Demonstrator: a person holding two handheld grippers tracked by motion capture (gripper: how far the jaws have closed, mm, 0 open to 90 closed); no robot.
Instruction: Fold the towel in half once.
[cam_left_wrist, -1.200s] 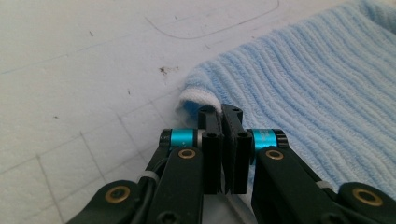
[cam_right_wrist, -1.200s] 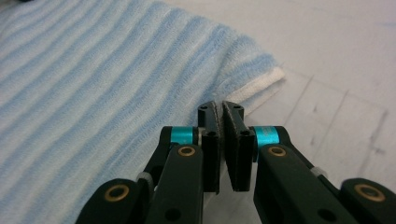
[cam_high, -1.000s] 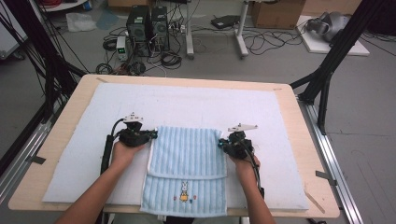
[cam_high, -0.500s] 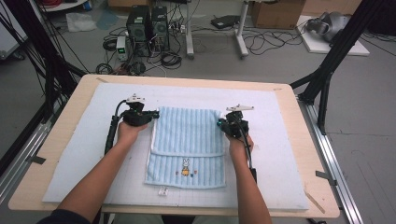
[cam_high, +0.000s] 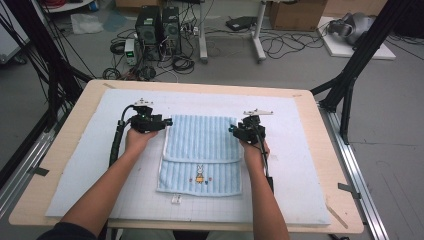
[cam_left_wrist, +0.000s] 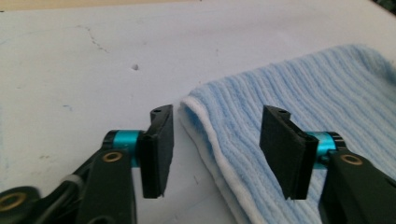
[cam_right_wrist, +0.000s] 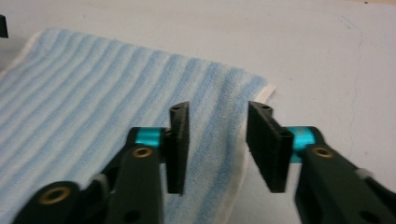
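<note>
Pale blue ribbed terry towel (cam_high: 202, 152) with a small rabbit motif, lying on the white padded mat (cam_high: 75, 190) of the wooden tabletop (cam_high: 330, 150), far edge now carried forward. Left tool (cam_left_wrist: 215, 149) and right tool (cam_right_wrist: 217, 147) have just been opening; both jaw pairs stand apart, gripping nothing, apparently a release. The gripper views show the clearance; the high view shows the fold.

table (cam_high: 320, 150): wooden | white mat (cam_high: 90, 165) covers it | folded blue towel (cam_high: 202, 145) on mat

Both grippers' fingers (cam_left_wrist: 161, 149) just parted, empty-jawed.
</note>
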